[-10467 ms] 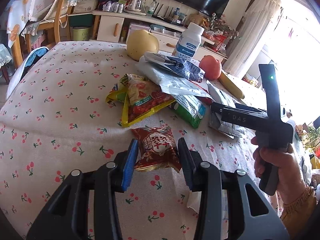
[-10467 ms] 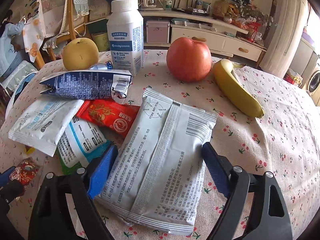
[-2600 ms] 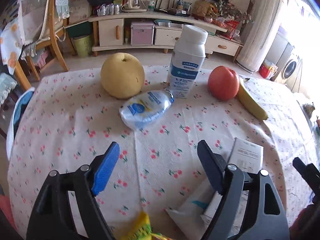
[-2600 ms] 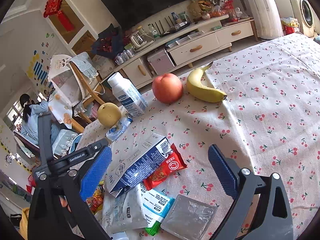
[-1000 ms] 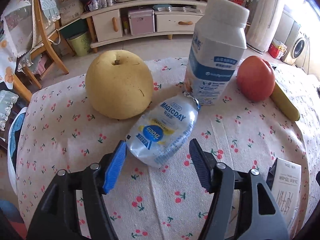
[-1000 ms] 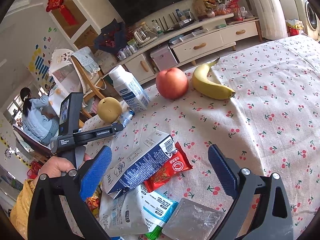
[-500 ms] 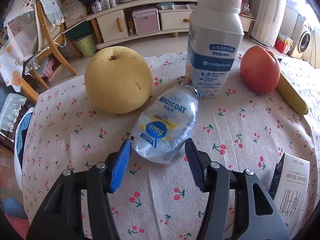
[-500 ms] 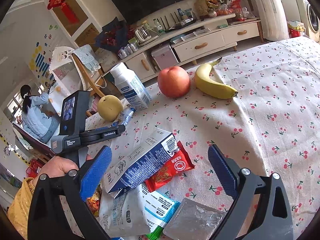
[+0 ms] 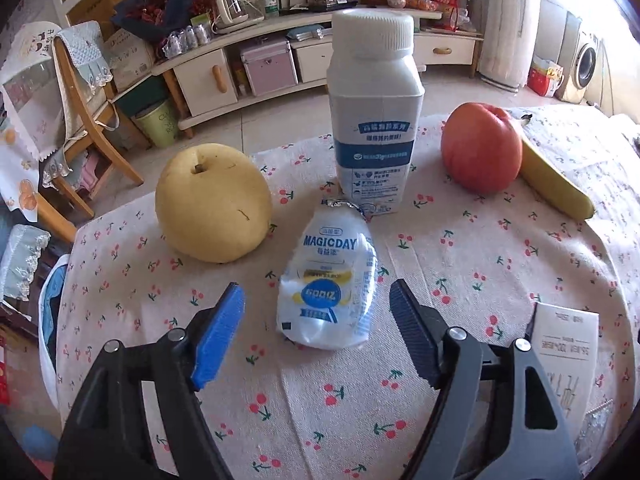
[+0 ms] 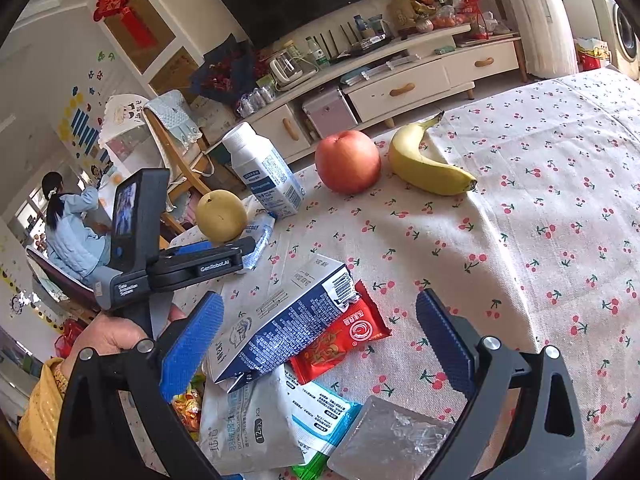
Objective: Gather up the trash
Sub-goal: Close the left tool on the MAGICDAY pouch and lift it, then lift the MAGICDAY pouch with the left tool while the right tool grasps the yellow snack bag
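Cherry-print tablecloth covers the table, with a living-room TV cabinet behind it. Left wrist view, left to right: yellow pear left of centre; crushed plastic bottle lying flat at centre, label reading "MAGICDAY"; upright white milk bottle just behind it with small Chinese print, unreadable; apple and banana at upper right.

Left gripper: its jaws have just been opening and now stand wide, straddling the crushed bottle's base without touching it.

Judged step: lining up on the crushed bottle, the last loose piece of trash. Next move calls for easing forward and closing across its soft body.

Right wrist view: right gripper hangs open over the wrapper pile, gripping nothing. Blue carton shows a barcode; red sachet carries a circular logo.
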Action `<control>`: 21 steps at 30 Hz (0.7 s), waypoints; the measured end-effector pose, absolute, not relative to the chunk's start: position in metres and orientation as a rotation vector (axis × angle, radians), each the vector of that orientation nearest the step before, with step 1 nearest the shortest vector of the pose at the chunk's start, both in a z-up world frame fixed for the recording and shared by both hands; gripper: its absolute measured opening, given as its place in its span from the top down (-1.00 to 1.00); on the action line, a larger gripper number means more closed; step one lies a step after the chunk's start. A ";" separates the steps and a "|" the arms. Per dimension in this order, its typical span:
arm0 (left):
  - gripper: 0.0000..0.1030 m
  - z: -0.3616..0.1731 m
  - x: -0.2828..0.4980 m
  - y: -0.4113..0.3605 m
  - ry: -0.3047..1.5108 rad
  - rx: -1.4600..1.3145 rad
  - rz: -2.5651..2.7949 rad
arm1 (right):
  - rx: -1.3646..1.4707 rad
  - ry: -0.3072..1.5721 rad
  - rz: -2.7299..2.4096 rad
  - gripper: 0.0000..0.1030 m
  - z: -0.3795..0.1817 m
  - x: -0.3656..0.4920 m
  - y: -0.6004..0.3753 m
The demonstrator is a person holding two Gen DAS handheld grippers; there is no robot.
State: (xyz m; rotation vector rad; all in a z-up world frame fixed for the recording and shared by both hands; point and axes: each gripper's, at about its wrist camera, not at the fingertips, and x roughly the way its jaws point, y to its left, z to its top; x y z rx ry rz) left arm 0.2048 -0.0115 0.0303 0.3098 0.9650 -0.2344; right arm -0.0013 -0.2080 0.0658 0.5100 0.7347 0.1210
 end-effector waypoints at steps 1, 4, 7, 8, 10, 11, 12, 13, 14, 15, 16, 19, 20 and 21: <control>-0.48 0.028 0.209 -0.014 0.978 0.313 -0.229 | 0.509 0.735 0.122 -0.86 0.066 -0.001 -0.208; -0.48 0.017 0.219 -0.019 1.014 0.326 -0.208 | 0.510 0.734 0.122 -0.86 0.065 -0.001 -0.208; -0.22 0.013 0.221 -0.022 1.025 0.301 -0.207 | 0.512 0.732 0.123 -0.86 0.066 -0.001 -0.208; -0.18 0.014 0.219 -0.022 1.027 0.285 -0.220 | 0.509 0.734 0.123 -0.86 0.066 -0.001 -0.208; -0.18 0.013 0.214 -0.025 1.020 0.307 -0.209 | 0.508 0.735 0.125 -0.86 0.066 0.000 -0.207; -0.17 0.013 0.210 -0.024 1.018 0.308 -0.208 | 0.508 0.733 0.127 -0.86 0.067 0.000 -0.207; -0.17 0.015 0.208 -0.023 1.018 0.294 -0.208 | 0.508 0.732 0.130 -0.86 0.068 0.001 -0.208; -0.17 0.018 0.204 -0.020 1.009 0.274 -0.207 | 0.506 0.732 0.134 -0.86 0.069 0.002 -0.208; -0.17 0.023 0.199 -0.016 0.993 0.254 -0.208 | 0.502 0.732 0.139 -0.86 0.070 0.002 -0.207; -0.17 0.028 0.195 -0.012 0.980 0.238 -0.209 | 0.497 0.732 0.147 -0.86 0.071 0.003 -0.206; -0.17 0.034 0.190 -0.007 0.968 0.218 -0.211 | 0.490 0.735 0.157 -0.86 0.071 0.003 -0.205; -0.17 0.053 0.175 0.011 0.936 0.133 -0.217 | 0.467 0.764 0.191 -0.86 0.069 0.006 -0.198; -0.17 0.060 0.169 0.017 0.922 0.110 -0.221 | 0.463 0.776 0.198 -0.86 0.067 0.007 -0.196; -0.17 0.067 0.162 0.023 0.907 0.092 -0.221 | 0.459 0.788 0.206 -0.86 0.065 0.008 -0.193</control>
